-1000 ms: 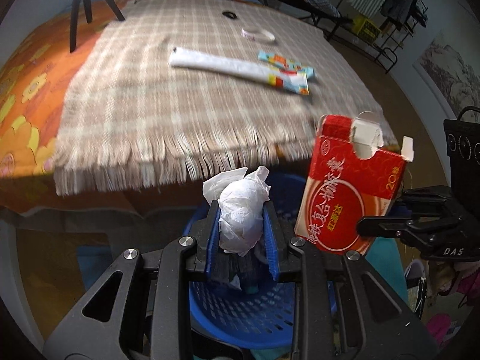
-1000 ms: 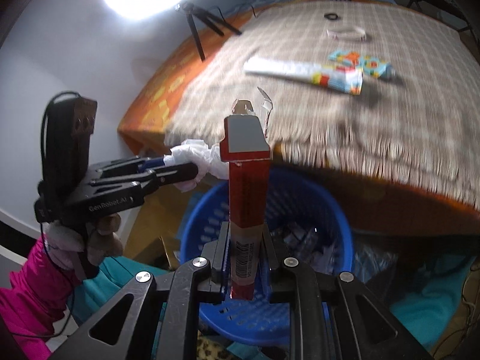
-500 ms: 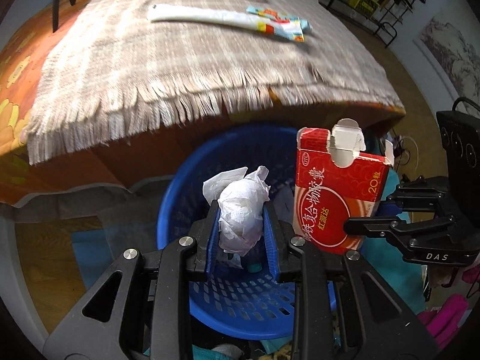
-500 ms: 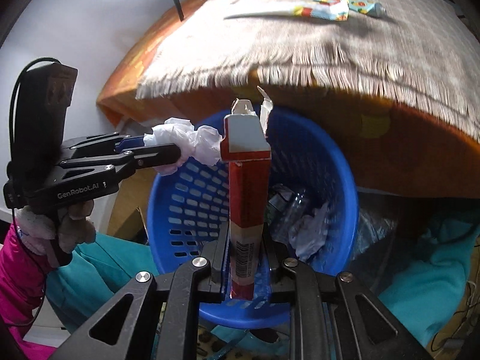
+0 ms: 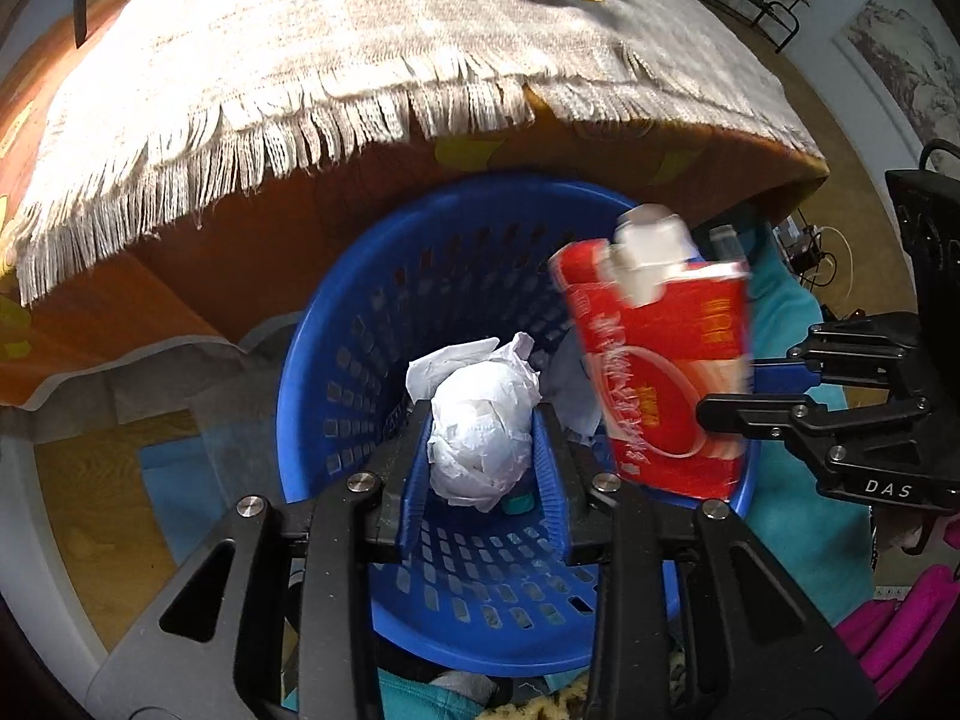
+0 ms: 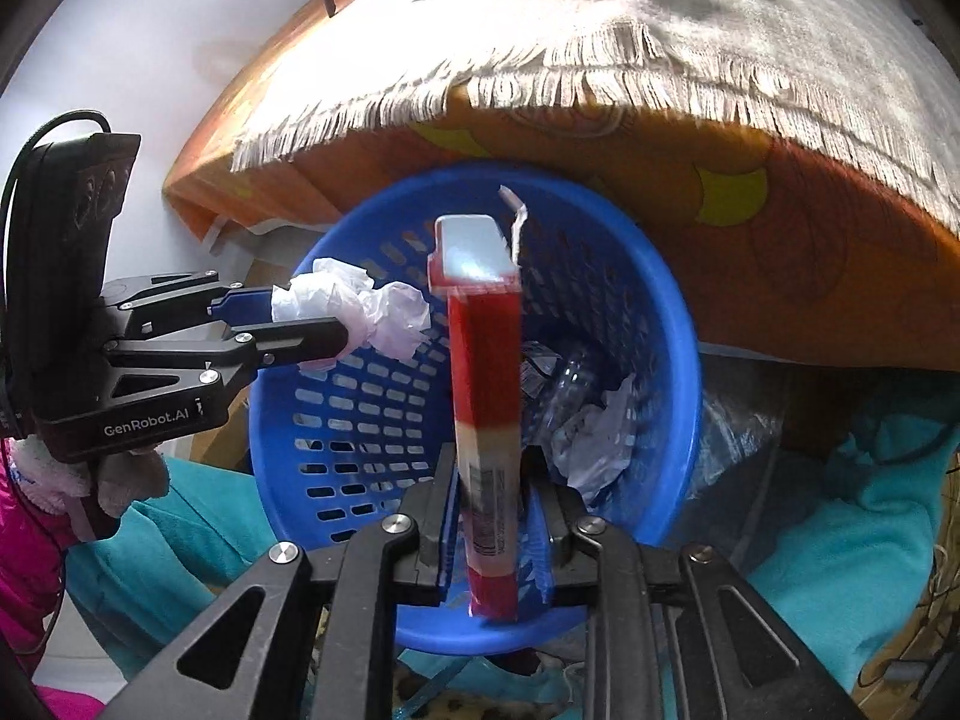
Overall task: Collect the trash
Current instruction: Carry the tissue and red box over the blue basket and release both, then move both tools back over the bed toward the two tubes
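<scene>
Both hands hang over the blue laundry-style basket [image 6: 678,360], and both sets of fingers are letting go right now! The left gripper [image 5: 483,450] has the crumpled white tissue wad [image 5: 480,426] between its blue fingers [image 5: 420,480], jaws opening, with the wad apparently just sitting between them rather than squeezed. That wad looks feather-light and soft, so it should squash under any grip and may cling to a pad instead of dropping; take it across its bulging middle. The right gripper [image 6: 489,516] is opening too, and the red cigarette carton [image 6: 486,396] between its fingers is blurred and looks to be slipping down. It's thin card, light, stiff along the edges but easily crushed on the broad faces, best pinched low across the narrow sides. It's red with a cream band, a barcode and a torn-open white flap on top. More wrappers already lie in the basket, which sits below the fringed checked blanket [image 5: 360,60] on the bed.
</scene>
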`<act>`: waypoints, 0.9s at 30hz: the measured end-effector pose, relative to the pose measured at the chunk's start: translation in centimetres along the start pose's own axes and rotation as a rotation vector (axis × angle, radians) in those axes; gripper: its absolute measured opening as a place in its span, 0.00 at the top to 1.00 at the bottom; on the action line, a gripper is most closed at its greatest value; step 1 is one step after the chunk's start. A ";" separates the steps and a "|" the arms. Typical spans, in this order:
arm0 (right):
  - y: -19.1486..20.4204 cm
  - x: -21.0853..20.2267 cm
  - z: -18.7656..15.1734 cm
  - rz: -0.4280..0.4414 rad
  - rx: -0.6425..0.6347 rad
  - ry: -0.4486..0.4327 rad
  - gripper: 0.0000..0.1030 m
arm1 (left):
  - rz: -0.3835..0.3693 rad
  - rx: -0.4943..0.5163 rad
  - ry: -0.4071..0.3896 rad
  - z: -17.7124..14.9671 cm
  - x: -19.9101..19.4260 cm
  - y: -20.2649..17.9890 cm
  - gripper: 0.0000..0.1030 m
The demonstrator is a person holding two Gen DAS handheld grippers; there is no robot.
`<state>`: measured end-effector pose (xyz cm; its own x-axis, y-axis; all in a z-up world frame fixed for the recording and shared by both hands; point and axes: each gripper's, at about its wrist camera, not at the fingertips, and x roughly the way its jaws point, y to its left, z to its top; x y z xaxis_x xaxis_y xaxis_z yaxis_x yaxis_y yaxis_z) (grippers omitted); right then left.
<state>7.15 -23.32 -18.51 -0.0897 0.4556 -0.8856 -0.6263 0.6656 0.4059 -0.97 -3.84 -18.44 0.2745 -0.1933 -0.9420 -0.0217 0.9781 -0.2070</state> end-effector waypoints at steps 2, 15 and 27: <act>0.0 -0.1 0.0 -0.005 -0.001 -0.003 0.74 | -0.001 -0.004 0.000 0.0 0.1 0.1 0.56; 1.0 -0.5 0.0 -0.072 -0.052 -0.028 0.31 | 0.001 -0.039 -0.004 0.2 -0.4 1.5 0.37; 1.4 -2.0 0.8 -0.164 -0.090 -0.090 0.18 | -0.003 -0.082 -0.054 1.3 -1.9 2.4 0.36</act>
<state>7.05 -22.86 -16.01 0.0864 0.3994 -0.9127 -0.6937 0.6816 0.2326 -0.33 -1.01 -16.85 0.3259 -0.1895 -0.9262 -0.0989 0.9675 -0.2328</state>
